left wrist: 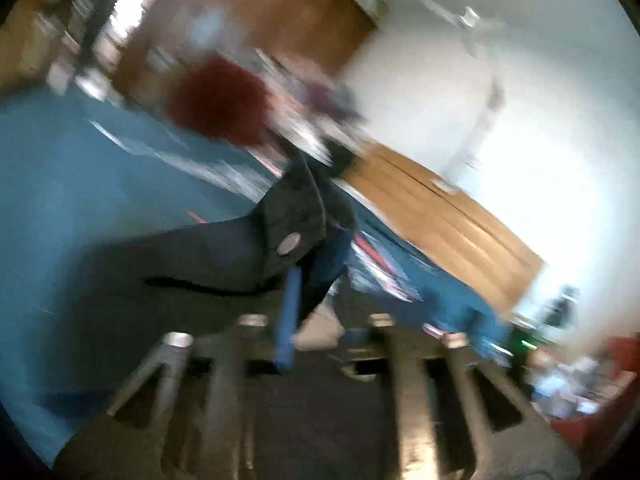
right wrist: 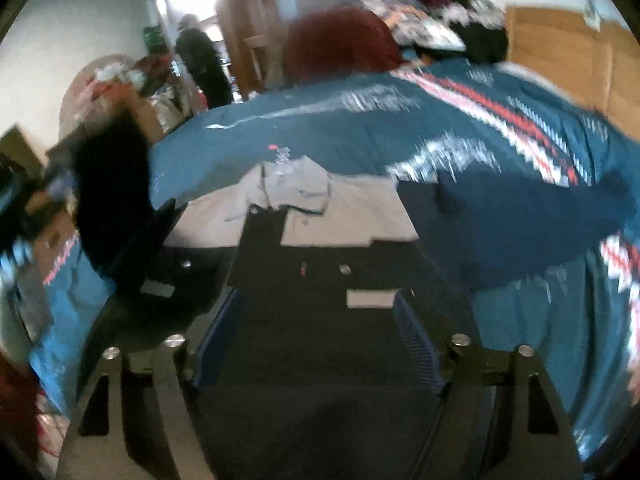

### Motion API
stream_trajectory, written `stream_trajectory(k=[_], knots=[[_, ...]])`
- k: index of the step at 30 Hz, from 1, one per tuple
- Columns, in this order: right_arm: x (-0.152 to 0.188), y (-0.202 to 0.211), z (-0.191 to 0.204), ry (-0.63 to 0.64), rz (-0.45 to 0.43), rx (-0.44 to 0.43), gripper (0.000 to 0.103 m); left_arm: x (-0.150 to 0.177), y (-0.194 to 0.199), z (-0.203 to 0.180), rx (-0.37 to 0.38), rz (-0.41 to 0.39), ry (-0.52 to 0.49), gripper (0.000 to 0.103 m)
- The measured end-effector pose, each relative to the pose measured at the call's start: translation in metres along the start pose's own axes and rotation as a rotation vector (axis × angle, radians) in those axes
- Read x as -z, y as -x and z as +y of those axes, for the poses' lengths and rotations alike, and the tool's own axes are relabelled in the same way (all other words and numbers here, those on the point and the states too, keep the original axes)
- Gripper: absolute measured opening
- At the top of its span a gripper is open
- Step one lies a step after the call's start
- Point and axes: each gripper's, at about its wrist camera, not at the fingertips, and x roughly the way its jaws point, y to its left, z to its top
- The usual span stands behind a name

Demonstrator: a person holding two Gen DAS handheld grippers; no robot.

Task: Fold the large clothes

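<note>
Two tongs: left tongs (left wrist: 316, 344) pinch dark garment (left wrist: 224, 256) waistband (lifted, frame centre) for folding; right tongs (right wrist: 316, 344) wide, garment between.

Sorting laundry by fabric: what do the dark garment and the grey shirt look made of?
The dark garment looks like heavy matte denim or twill: stiff seam, metal button; blur leaves it open. The grey shirt looks like thin matte woven cotton: crisp collar, flat creases.
</note>
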Motion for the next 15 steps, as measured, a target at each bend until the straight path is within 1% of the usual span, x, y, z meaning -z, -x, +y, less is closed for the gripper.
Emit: stream_trajectory(k=[2, 3, 4, 5, 6, 7, 9, 10, 11, 13, 14, 15], knots=[[0.007, -0.012, -0.024, -0.082, 0.049, -0.039, 0.088, 0.024, -0.028, -0.003, 0.027, 0.087, 0.049, 0.044], [0.01, -0.018, -0.031, -0.107, 0.065, -0.052, 0.088, 0.038, -0.031, -0.001, 0.03, 0.098, 0.081, 0.044], [0.013, -0.026, -0.042, -0.149, 0.092, -0.077, 0.088, 0.043, -0.026, 0.004, 0.019, 0.09, 0.095, 0.045], [0.014, -0.035, -0.051, -0.183, 0.116, -0.107, 0.087, 0.047, -0.018, 0.012, -0.009, 0.077, 0.11, 0.046], [0.014, -0.047, -0.059, -0.225, 0.142, -0.143, 0.087, 0.055, -0.003, 0.027, -0.053, 0.053, 0.148, 0.046], [0.014, -0.057, -0.062, -0.241, 0.158, -0.166, 0.086, 0.056, 0.012, 0.041, -0.087, 0.033, 0.18, 0.047], [0.012, -0.09, -0.064, -0.281, 0.213, -0.256, 0.084, 0.072, 0.039, 0.07, -0.208, -0.013, 0.245, 0.048], [0.01, -0.105, -0.064, -0.301, 0.235, -0.288, 0.083, 0.083, 0.054, 0.09, -0.265, -0.027, 0.306, 0.049], [0.009, -0.119, -0.061, -0.318, 0.258, -0.322, 0.08, 0.085, 0.065, 0.109, -0.298, -0.036, 0.353, 0.049], [0.006, -0.155, -0.052, -0.359, 0.32, -0.411, 0.074, 0.104, 0.083, 0.131, -0.367, -0.051, 0.421, 0.049], [0.004, -0.168, -0.046, -0.369, 0.344, -0.432, 0.072, 0.111, 0.087, 0.137, -0.377, -0.054, 0.449, 0.049], [0.003, -0.185, -0.038, -0.37, 0.378, -0.443, 0.072, 0.116, 0.088, 0.141, -0.371, -0.059, 0.462, 0.048]])
